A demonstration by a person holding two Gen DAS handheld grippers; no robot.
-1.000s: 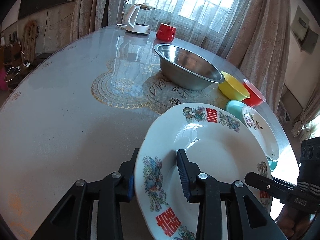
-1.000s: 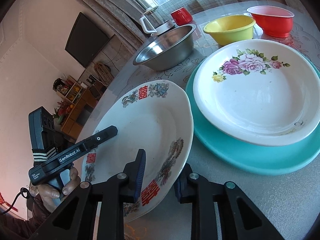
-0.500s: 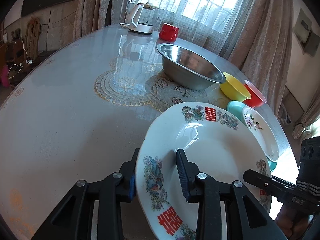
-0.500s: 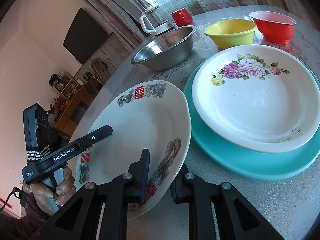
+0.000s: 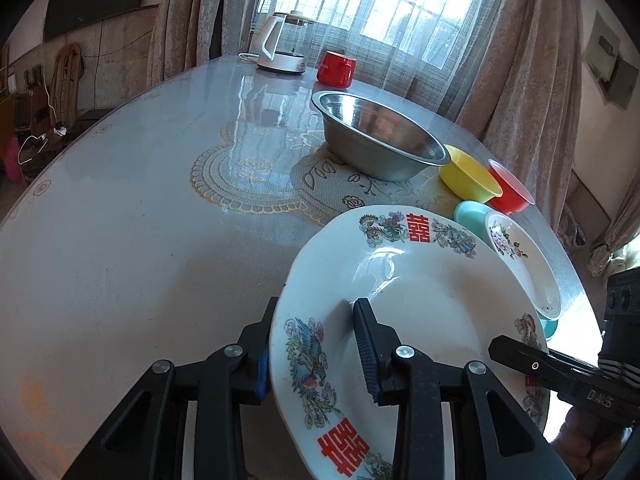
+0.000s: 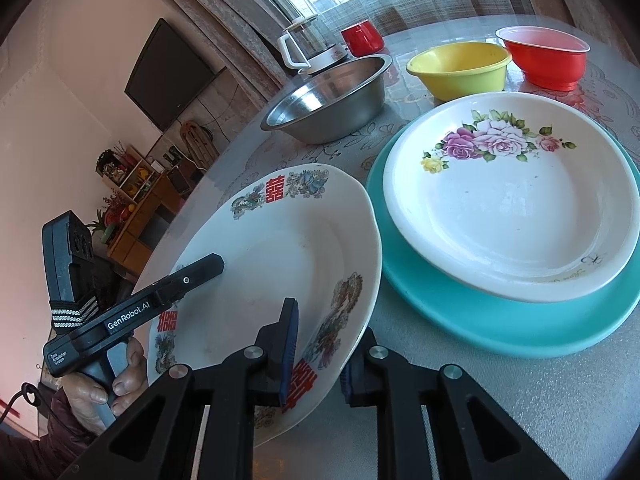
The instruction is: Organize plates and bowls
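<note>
Both the left gripper [image 5: 316,344] and right gripper [image 6: 320,348] clamp the white dragon-patterned plate [image 5: 404,300], beside a rose-painted plate [image 6: 516,200] stacked on a turquoise plate [image 6: 500,320]; steel bowl [image 5: 376,140] beyond.

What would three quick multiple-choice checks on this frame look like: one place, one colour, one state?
1. The floral plate sits:
A in the steel bowl
B on the teal plate
C under the yellow bowl

2. The bowl next to the yellow bowl is:
A blue
B red
C black

3. The dragon plate is:
A flat, untouched
B upside down
C clamped at its rim by both grippers

Key: B, teal rim rings it; B, the red bowl stands beside it; C, left gripper and right gripper each straddle the rim.
</note>
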